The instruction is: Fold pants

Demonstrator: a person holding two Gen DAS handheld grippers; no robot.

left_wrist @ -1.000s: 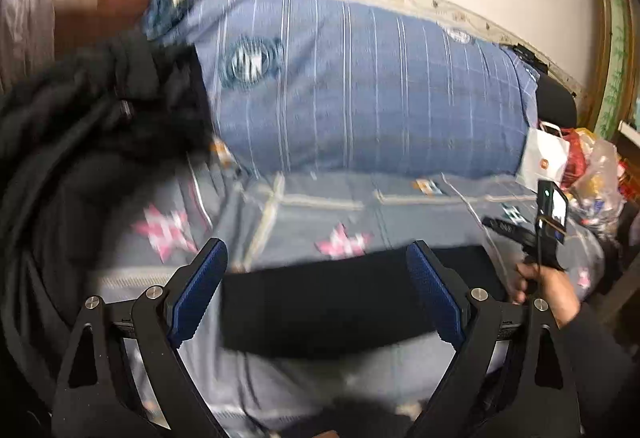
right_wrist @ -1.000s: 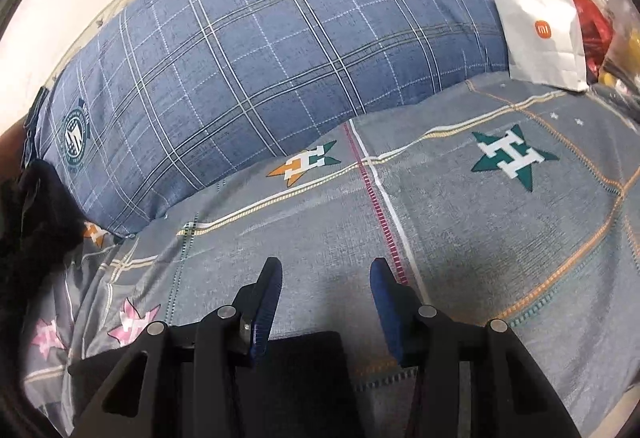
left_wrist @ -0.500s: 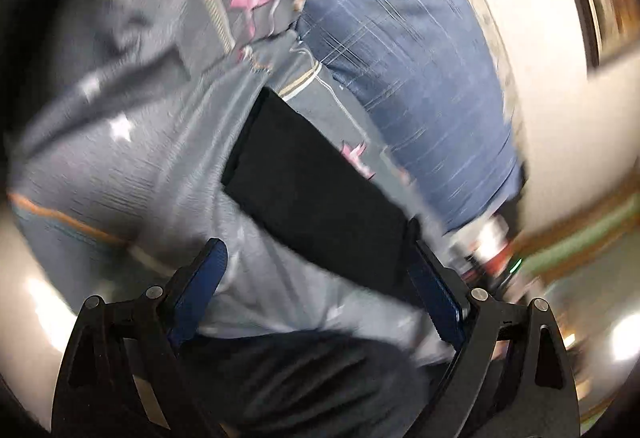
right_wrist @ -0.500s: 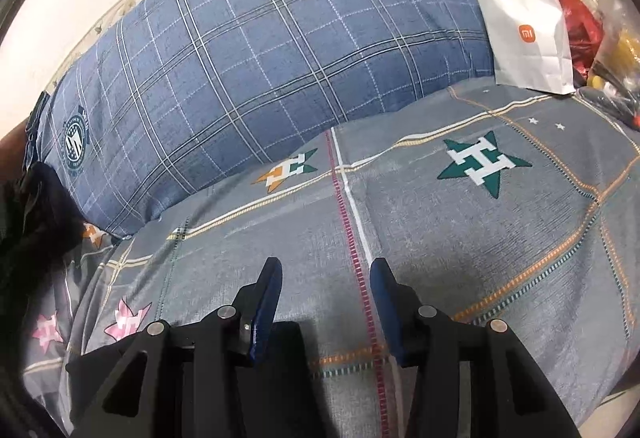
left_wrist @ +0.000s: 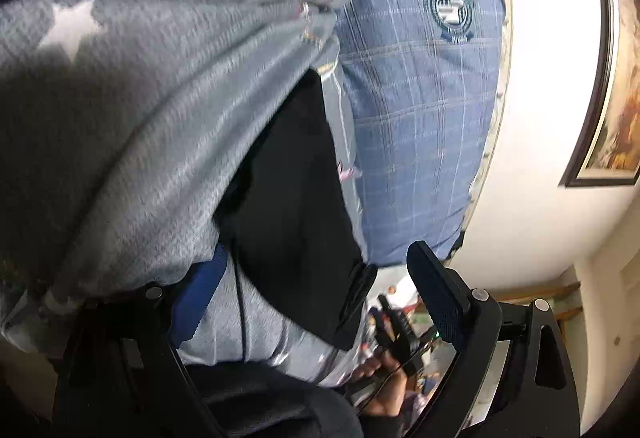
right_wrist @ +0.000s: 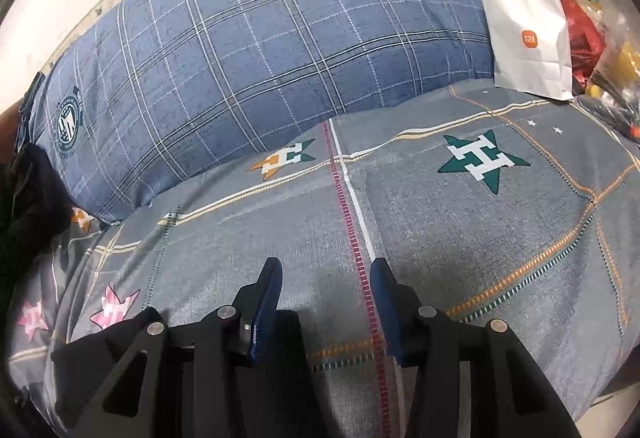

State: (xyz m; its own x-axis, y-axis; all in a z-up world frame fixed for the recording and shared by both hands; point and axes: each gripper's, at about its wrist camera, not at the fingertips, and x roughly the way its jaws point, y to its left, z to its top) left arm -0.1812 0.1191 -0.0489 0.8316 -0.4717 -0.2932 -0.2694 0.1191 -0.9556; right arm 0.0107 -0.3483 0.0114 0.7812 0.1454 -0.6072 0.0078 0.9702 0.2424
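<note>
A bed fills both views: a grey patterned bedspread (right_wrist: 460, 238) with star motifs and stitched stripes lies ahead of and under both tongs, and beyond it a long blue plaid bolster pillow (right_wrist: 280, 50) runs along the white wall (left_wrist: 552, 78). Far right of the right tongs, a white paper bag (right_wrist: 528, 38) leans at the bedspread's edge.

The folded black pants (left_wrist: 296, 190) lie as a flat dark rectangle on the bedspread, directly ahead of the left gripper (left_wrist: 316, 294), between its fingers in that rolled view; their long axis runs away from those tongs, roughly parallel to the pillow. In the right wrist view only a dark patch shows low behind the left finger of the right gripper (right_wrist: 324, 302), likely the same pants.

The left tongs gape wide and hold nothing. The right tongs stand about half open, empty, over bare bedspread. The left looks the nearer one to the pants; judging by the tidy rectangle, the folding seems nearly or fully finished
</note>
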